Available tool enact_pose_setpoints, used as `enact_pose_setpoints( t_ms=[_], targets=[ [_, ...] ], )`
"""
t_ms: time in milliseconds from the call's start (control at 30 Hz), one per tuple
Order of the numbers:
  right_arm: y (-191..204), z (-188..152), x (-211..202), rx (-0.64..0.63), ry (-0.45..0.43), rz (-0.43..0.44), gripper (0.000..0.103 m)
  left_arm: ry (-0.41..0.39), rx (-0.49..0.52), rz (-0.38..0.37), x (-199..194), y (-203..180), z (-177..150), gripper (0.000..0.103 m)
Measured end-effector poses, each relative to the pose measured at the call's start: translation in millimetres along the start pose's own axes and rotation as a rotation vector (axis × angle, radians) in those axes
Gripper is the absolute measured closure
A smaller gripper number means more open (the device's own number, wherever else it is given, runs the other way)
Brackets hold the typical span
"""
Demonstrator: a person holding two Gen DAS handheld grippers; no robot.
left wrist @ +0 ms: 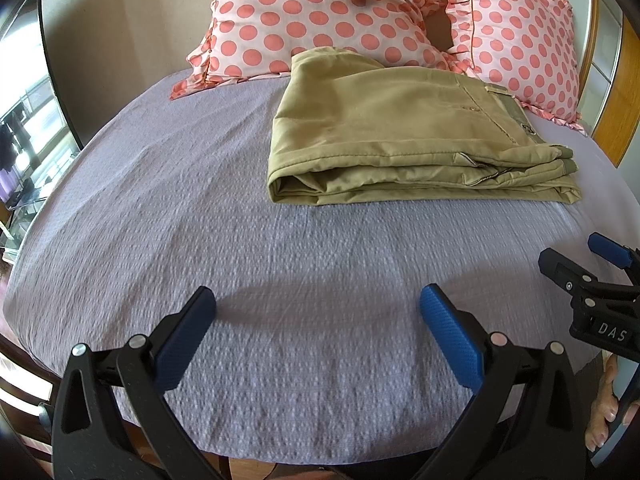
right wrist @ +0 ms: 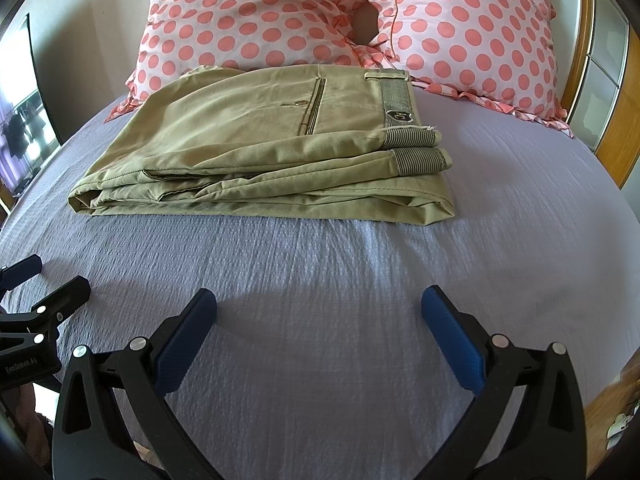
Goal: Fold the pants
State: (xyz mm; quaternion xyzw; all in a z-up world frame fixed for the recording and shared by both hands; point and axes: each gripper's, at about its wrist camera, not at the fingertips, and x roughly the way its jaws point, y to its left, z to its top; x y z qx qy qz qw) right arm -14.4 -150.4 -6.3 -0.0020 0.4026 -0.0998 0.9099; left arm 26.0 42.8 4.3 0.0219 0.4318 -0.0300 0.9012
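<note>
Khaki pants (left wrist: 400,136) lie folded in a flat stack on the lavender bed sheet (left wrist: 200,220), just in front of the pillows. In the right wrist view the pants (right wrist: 260,148) show a striped waistband at the right end. My left gripper (left wrist: 318,304) is open and empty, held over bare sheet well short of the pants. My right gripper (right wrist: 319,304) is open and empty too, also short of the pants. Each gripper shows at the edge of the other's view: the right gripper (left wrist: 576,260) and the left gripper (right wrist: 48,276).
Two pink polka-dot pillows (left wrist: 320,16) (right wrist: 472,28) lean at the head of the bed. A wooden headboard (right wrist: 624,128) runs along the right. A window (left wrist: 24,120) is at the far left. The bed's near edge (left wrist: 280,456) is just below the grippers.
</note>
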Motion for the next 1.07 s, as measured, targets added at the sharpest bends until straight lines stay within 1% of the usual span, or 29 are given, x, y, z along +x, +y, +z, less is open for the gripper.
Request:
enact_pose_setpoints(
  t_ms=[333, 767, 933, 1067],
  targets=[
    [0.0, 0.0, 0.5, 0.002, 0.001, -0.001, 0.001, 0.031, -0.002, -0.002, 2.0, 0.6, 4.3, 0.002],
    [-0.4, -0.1, 0.4, 0.002, 0.001, -0.002, 0.001, 0.041, 0.002, -0.003, 3.5, 0.8, 5.3, 0.002],
    [-0.6, 0.1, 0.3, 0.001, 0.002, -0.001, 0.001, 0.065, -0.005, -0.001, 5.4, 0.9, 8.1, 0.002],
    [-1.5, 0.1, 0.0, 0.000, 0.002, 0.000, 0.001, 0.053, -0.009, 0.002, 4.5, 1.4, 5.8, 0.002]
  ],
)
